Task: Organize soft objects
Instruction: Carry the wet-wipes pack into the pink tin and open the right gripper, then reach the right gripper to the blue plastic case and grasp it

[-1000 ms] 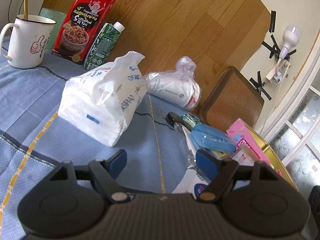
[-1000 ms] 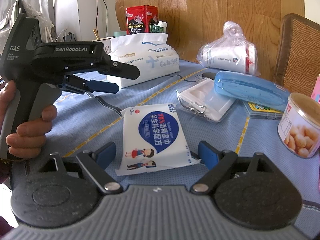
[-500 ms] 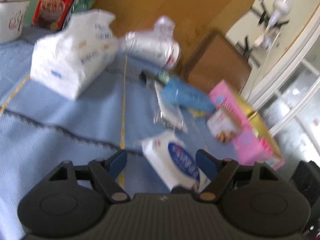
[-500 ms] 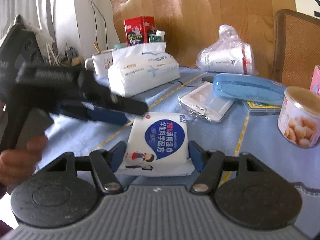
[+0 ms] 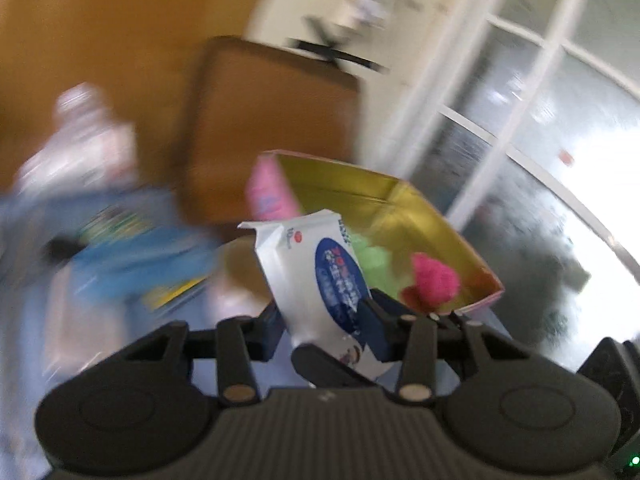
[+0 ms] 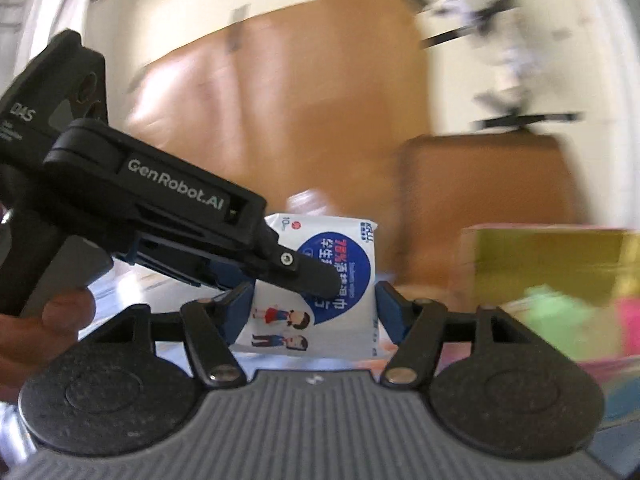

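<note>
Blur covers most of both views, so only the near things read clearly. Largest is the brown chair back (image 5: 272, 128), standing behind the box; the wooden panel (image 6: 280, 120) rises behind it in the right wrist view. Next comes your open box (image 5: 400, 216) — pink outside, gold inside — with a green soft thing (image 5: 372, 256) and a pink soft thing (image 5: 434, 280) lying in it.

Between the box and you is the wet-wipe pack (image 6: 320, 280), white with a blue oval and two small cartoon figures. Your right gripper (image 6: 314, 312) has it clamped — both blue pads (image 6: 240, 308) press its side edges and the pack stands upright, off the table. Your left gripper (image 5: 324, 328) has its fingers narrowed around the same pack (image 5: 320, 276), pads at or just beside its faces; whether they truly pinch it or only flank it, you cannot tell through the blur. In the right wrist view that left gripper (image 6: 304, 268) crosses in front of the pack, its fingertip over the blue oval, your left hand (image 6: 44, 328) on the handle.
</note>
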`<state>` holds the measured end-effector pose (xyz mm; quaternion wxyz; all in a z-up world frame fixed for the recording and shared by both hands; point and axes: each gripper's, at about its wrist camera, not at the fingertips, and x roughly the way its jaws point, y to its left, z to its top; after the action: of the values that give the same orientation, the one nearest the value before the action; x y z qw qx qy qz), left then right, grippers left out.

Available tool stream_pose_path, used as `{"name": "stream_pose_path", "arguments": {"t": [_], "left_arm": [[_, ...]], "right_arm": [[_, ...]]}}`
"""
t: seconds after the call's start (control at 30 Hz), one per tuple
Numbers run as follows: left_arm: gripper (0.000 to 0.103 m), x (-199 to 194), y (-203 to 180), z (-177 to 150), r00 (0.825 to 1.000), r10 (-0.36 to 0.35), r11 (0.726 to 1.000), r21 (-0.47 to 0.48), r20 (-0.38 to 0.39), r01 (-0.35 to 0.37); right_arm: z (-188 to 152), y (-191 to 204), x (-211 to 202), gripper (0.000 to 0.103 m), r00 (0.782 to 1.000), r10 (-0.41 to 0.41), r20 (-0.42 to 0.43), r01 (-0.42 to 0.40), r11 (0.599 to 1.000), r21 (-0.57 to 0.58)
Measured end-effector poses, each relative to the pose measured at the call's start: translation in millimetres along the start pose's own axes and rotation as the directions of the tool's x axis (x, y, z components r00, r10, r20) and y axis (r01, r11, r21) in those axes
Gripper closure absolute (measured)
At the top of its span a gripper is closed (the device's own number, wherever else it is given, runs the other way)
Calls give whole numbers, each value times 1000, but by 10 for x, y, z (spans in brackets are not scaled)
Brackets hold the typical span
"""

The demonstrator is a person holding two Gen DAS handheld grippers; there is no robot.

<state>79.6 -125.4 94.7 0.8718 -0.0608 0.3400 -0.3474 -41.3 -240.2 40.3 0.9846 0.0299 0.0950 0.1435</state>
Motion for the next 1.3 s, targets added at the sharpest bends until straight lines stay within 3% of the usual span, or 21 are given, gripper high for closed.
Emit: {"name": "stream_pose_path", "arguments": {"t": [0.07, 0.13, 0.17, 0.2, 0.27, 0.3, 0.4, 0.57, 0.63, 0.7, 0.83, 0.93, 0.97, 1.03, 1.1, 1.17, 1.23, 1.3], "left_arm": [[62, 335, -307, 148, 999, -31, 998, 59, -30, 33], [47, 612, -576, 233, 999, -26, 992, 121, -40, 30], [45, 718, -701, 256, 999, -3, 988, 154, -33, 8], [45, 783, -803, 260, 1000, 16, 985, 175, -25, -11], [45, 866, -870, 262, 999, 21, 983, 181, -27, -15], [45, 856, -857, 239, 999, 16, 985, 173, -27, -11], [43, 698, -732, 147, 1000, 11, 986, 165, -4, -11], [43, 183, -259, -57, 999, 23, 996, 88, 35, -26], [43, -63, 7, -191, 996, 60, 997, 45, 61, -63], [43, -278, 308, -336, 988, 131, 991, -8, 82, -130], [45, -669, 948, -661, 945, 315, 942, -150, 90, -300], [45, -872, 1341, -893, 900, 426, 889, -225, 90, -398], [45, -918, 1454, -958, 892, 445, 876, -250, 86, -413], [45, -966, 1647, -1076, 891, 448, 861, -304, 77, -407], [44, -978, 1775, -1175, 895, 437, 860, -334, 90, -386], [44, -1012, 1794, -1211, 899, 418, 870, -340, 128, -356], [43, -1037, 1832, -1207, 904, 398, 876, -357, 153, -325], [43, -1086, 1877, -1257, 912, 371, 879, -383, 174, -284]], "right_arm": [[44, -290, -47, 35, 995, -99, 20, 98, 995, 31], [68, -569, -53, 34, 979, -203, 28, 202, 979, 36], [68, -702, -8, 34, 964, -266, 17, 266, 964, 15], [64, -828, 62, 33, 938, -348, -3, 348, 938, -13], [37, -1081, 186, 33, 861, -507, -44, 505, 861, -54], [19, -1188, 191, 33, 851, -523, -53, 521, 853, -40], [-13, -1324, 62, 32, 873, -485, -51, 487, 871, 62], [-55, -1161, 4, 33, 912, -411, -11, 410, 906, 107], [-17, -1011, 13, 36, 934, -356, 13, 352, 929, 112], [31, -851, 4, 49, 958, -286, 31, 282, 955, 93], [124, -445, 164, 61, 995, -102, 0, 102, 994, 37], [174, -154, 415, 63, 998, 4, -63, -6, 999, -34], [222, -68, 546, 63, 994, 34, -102, -40, 997, -64], [345, 38, 881, 56, 978, 74, -195, -95, 990, -105], [471, 41, 1230, 24, 960, 51, -274, -86, 990, -115], [602, -26, 1624, 18, 938, 25, -346, -62, 994, -95], [680, -144, 2043, 18, 889, 6, -458, -23, 999, -32], [675, -325, 2413, 18, 815, 49, -577, 18, 994, 110]]}}
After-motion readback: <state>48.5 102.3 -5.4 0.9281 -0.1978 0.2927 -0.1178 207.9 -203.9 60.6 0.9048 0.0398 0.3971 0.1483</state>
